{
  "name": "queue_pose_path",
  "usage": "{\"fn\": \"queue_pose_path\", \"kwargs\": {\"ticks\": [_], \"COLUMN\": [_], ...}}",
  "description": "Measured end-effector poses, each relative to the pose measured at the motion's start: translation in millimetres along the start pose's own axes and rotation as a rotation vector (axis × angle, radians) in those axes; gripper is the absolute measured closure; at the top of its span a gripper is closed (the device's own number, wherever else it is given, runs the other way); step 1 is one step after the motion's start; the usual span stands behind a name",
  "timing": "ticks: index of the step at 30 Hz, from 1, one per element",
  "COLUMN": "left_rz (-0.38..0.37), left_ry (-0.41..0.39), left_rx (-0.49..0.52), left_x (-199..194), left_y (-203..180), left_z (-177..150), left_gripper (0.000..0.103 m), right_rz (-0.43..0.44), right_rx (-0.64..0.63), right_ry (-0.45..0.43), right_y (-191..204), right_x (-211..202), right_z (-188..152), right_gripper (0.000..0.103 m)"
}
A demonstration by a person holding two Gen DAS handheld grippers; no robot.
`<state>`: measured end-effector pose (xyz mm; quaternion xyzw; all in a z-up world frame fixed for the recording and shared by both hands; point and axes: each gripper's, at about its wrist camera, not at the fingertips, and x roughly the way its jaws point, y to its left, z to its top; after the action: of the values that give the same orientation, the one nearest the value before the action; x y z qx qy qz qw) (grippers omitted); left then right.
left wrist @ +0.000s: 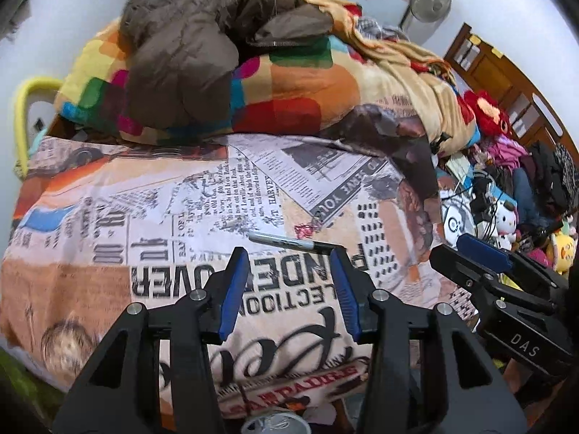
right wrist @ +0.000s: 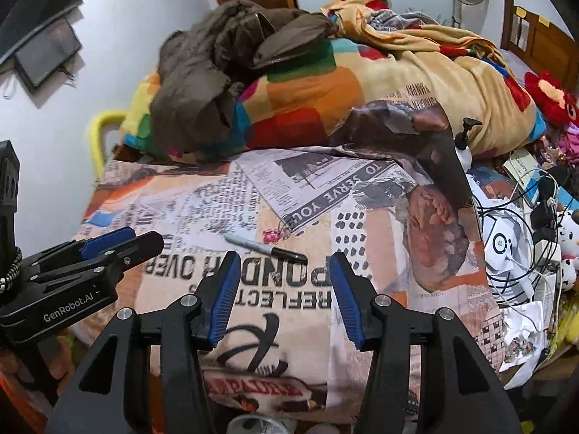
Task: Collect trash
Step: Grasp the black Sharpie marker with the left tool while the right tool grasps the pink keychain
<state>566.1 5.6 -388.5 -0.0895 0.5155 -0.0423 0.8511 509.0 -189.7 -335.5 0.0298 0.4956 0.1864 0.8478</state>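
A bed (left wrist: 108, 224) fills both views, covered by a smooth sheet printed like old newspaper, with bold black lettering and orange patches. On it lies a slim marker pen (left wrist: 295, 242) with a grey barrel and black cap, and touching its far side a small crumpled pink scrap (left wrist: 305, 230) (the likeliest bit of trash here), glossy and wrinkled.

The left tool (left wrist: 289, 258) hangs above the sheet, its jaws parted and empty, the ribbed blue pads (left wrist: 231, 296) facing each other; the marker sits just past the tips, toward 12 o'clock. The right tool (right wrist: 286, 266) is likewise parted with nothing between its blue pads (right wrist: 222, 300); the marker's cap lies just ahead of its tips at 12 o'clock, the pink scrap slightly further.

Toward 12 o'clock a plush blanket (left wrist: 289, 90) in bright rounded colour blocks is heaped, with a soft, rumpled brown jacket (left wrist: 181, 61) on top. At 3 o'clock sits a jumble of stuffed toys (left wrist: 506, 217), black cables and white paper. A yellow tubular frame (left wrist: 21, 115) curves at 9 o'clock.
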Motion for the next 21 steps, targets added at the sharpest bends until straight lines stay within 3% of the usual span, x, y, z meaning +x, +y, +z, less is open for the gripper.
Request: {"fn": "queue_pose_path", "kwargs": {"ticks": [5, 12, 21], "left_rz": [-0.024, 0.007, -0.018], "left_ry": [0.039, 0.102, 0.171], "left_rx": [0.057, 0.107, 0.067], "left_x": [21, 58, 95], "left_y": [30, 73, 93], "left_z": [18, 27, 18], "left_gripper": [0.057, 0.057, 0.057], "right_rz": [-0.024, -0.030, -0.099], "right_rx": [0.093, 0.197, 0.167], "right_ry": [0.055, 0.131, 0.198], "right_y": [11, 15, 18], "right_x": [44, 112, 164], "right_z": [10, 13, 12], "right_gripper": [0.056, 0.056, 0.056]}}
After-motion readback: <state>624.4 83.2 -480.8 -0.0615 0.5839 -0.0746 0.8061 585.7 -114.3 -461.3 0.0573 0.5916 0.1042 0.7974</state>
